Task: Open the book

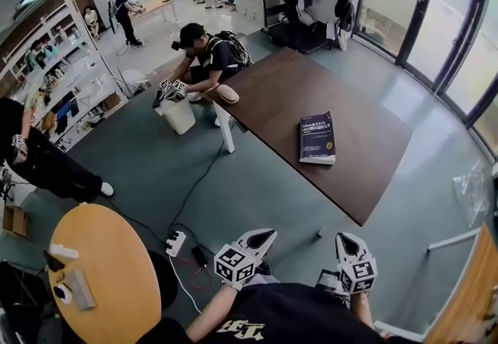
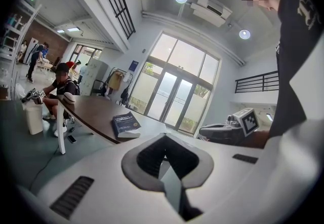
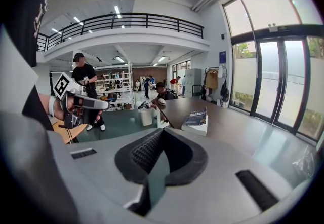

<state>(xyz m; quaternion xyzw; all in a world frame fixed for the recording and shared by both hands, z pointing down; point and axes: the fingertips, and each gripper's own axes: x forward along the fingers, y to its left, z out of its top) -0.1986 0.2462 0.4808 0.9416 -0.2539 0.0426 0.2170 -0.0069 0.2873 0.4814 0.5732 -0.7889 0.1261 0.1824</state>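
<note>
A dark blue book [image 1: 317, 138] lies closed and flat on the long brown table [image 1: 311, 86], near its right edge. Both grippers hang low in front of my body, well short of the table. My left gripper [image 1: 263, 239] is shut with nothing in it, and my right gripper [image 1: 347, 241] is shut and empty too. In the left gripper view the book [image 2: 126, 124] shows far beyond the jaws [image 2: 164, 149], with the right gripper [image 2: 225, 129] off to the side. The right gripper view shows the book [image 3: 196, 119] ahead past its shut jaws [image 3: 161, 149].
A person crouches at the table's far end beside a white bin [image 1: 179, 114]. A round wooden table [image 1: 101, 272] stands at my left. A power strip [image 1: 175, 243] and cables lie on the floor near my feet. Glass doors line the right side.
</note>
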